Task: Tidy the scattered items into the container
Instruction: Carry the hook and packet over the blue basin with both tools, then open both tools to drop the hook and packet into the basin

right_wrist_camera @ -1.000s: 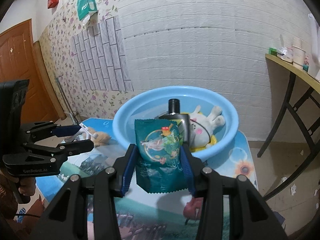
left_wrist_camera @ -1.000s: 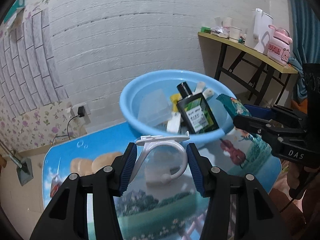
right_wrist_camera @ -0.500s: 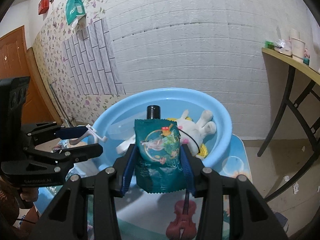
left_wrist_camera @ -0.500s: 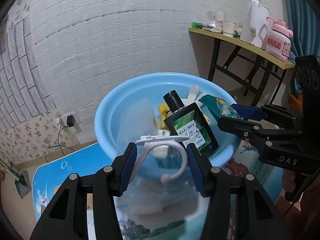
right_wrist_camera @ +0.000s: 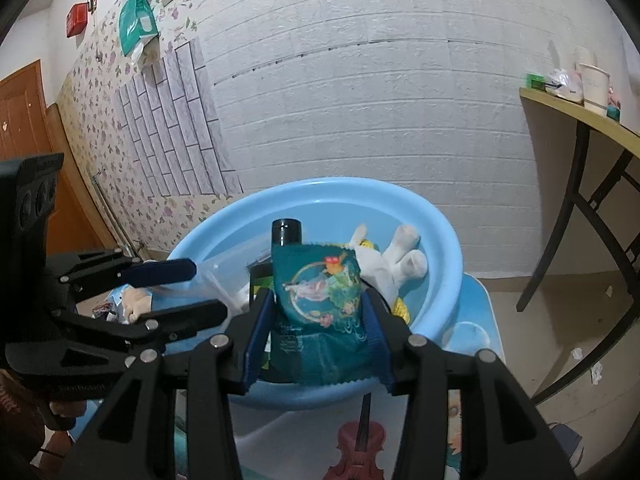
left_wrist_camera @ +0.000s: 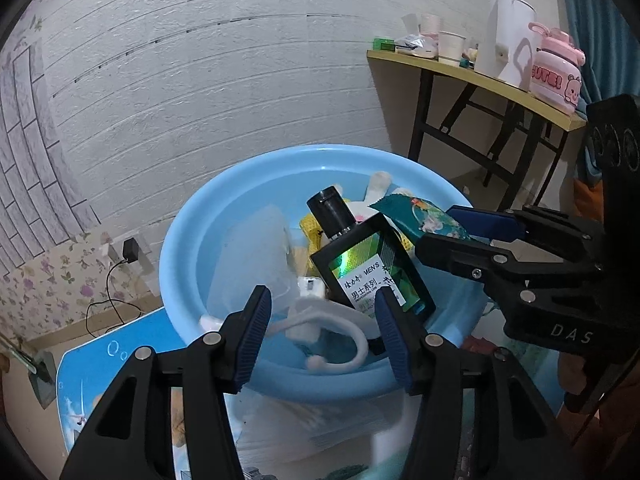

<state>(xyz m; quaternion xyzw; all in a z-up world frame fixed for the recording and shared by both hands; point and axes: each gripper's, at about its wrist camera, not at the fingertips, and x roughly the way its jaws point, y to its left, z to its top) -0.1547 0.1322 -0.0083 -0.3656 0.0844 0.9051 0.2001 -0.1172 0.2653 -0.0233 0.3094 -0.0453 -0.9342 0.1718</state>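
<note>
A: How far along is the tidying?

B: Well along, I judge. The blue basin (left_wrist_camera: pixel 182 264) on the table (left_wrist_camera: pixel 92 364) already holds a dark bottle (left_wrist_camera: pixel 370 264), a white plush toy (right_wrist_camera: pixel 394 264), a clear plastic piece (left_wrist_camera: pixel 256 256) and something yellow. 2 things are arriving now: a white hook (left_wrist_camera: pixel 340 334) and a green snack packet (right_wrist_camera: pixel 320 304).

A: Where are those 2 exactly?

B: The hook sits between the fingers of the left gripper (left_wrist_camera: pixel 322 334), over the basin's near rim. The fingers are opening, and the hook looks tilted and loose; I cannot see either pad pressing on it. The packet stands between the fingers of the right gripper (right_wrist_camera: pixel 316 336), also above the near rim. Those fingers are opening too, but both pads touch the packet's side edges.

A: Which way do they point?

B: The packet stands upright, long axis vertical, printed face toward the right camera. The hook's flat bar runs roughly across the fingers, sloping down to the left, its curl hanging below. The bottle leans with its cap toward the far wall.

A: What is left?

B: Letting both drop in. Beyond that, I cannot tell what lies on the table out of view.
</note>
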